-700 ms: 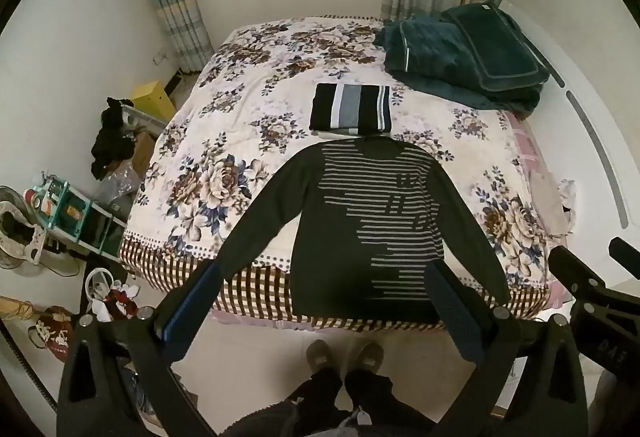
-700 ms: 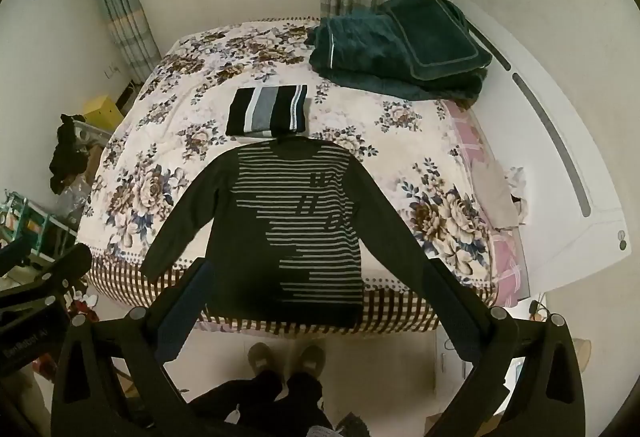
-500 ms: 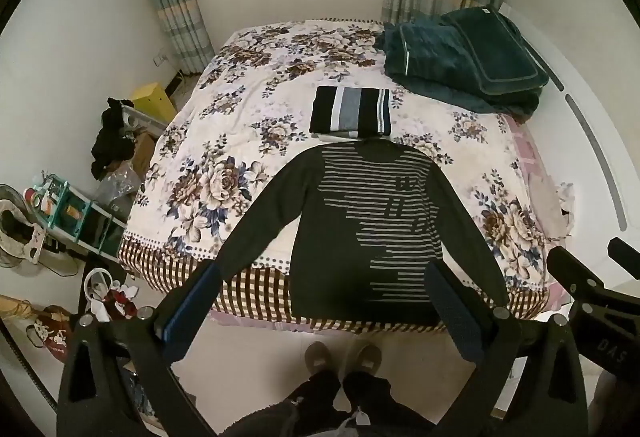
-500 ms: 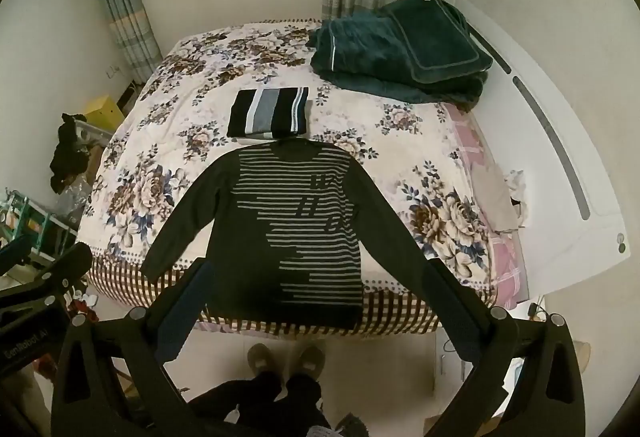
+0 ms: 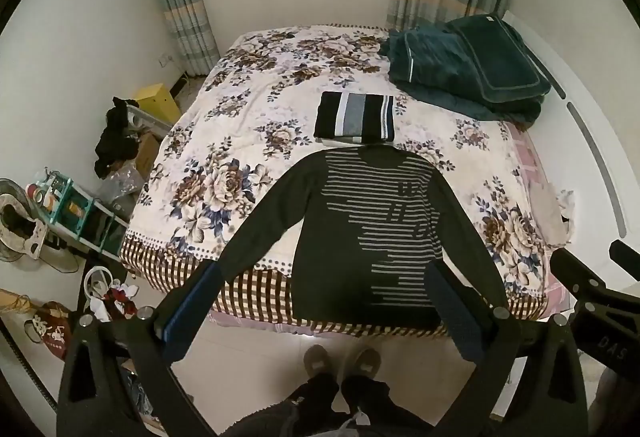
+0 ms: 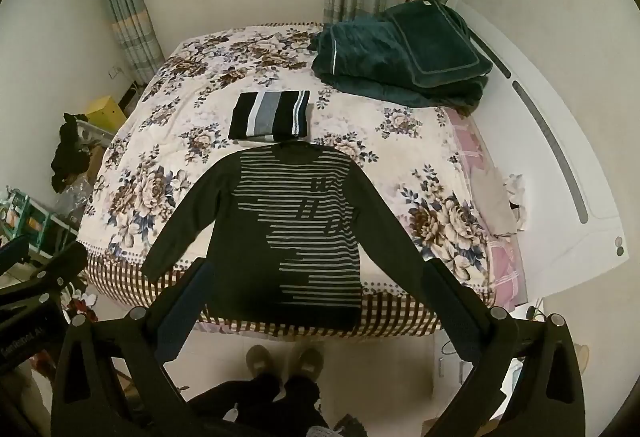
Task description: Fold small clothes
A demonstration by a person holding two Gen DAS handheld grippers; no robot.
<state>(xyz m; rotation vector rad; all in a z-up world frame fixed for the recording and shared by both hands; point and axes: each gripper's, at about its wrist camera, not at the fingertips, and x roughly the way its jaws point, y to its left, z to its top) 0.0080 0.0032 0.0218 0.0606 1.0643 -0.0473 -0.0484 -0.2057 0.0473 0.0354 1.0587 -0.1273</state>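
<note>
A dark long-sleeved sweater with grey stripes (image 5: 372, 233) (image 6: 296, 233) lies spread flat, front up, at the near edge of the floral bed (image 5: 240, 141) (image 6: 168, 173), its hem hanging over the checked edge. Both sleeves are spread out diagonally. A folded black, grey and white striped garment (image 5: 354, 115) (image 6: 272, 113) lies just beyond the collar. My left gripper (image 5: 322, 273) is open and empty, held above the floor in front of the bed. My right gripper (image 6: 316, 271) is open and empty at the same height. Each gripper's body shows at the other view's edge.
A folded dark green blanket and pillow (image 5: 464, 69) (image 6: 404, 57) lie at the bed's far right. A white headboard (image 6: 560, 165) runs along the right. Clutter, a shelf and a fan (image 5: 60, 213) stand on the floor left. The person's feet (image 5: 340, 361) stand before the bed.
Both views have shifted slightly; the bed and sweater sit a little higher in frame. Nothing on the bed has moved, and both grippers stay open.
</note>
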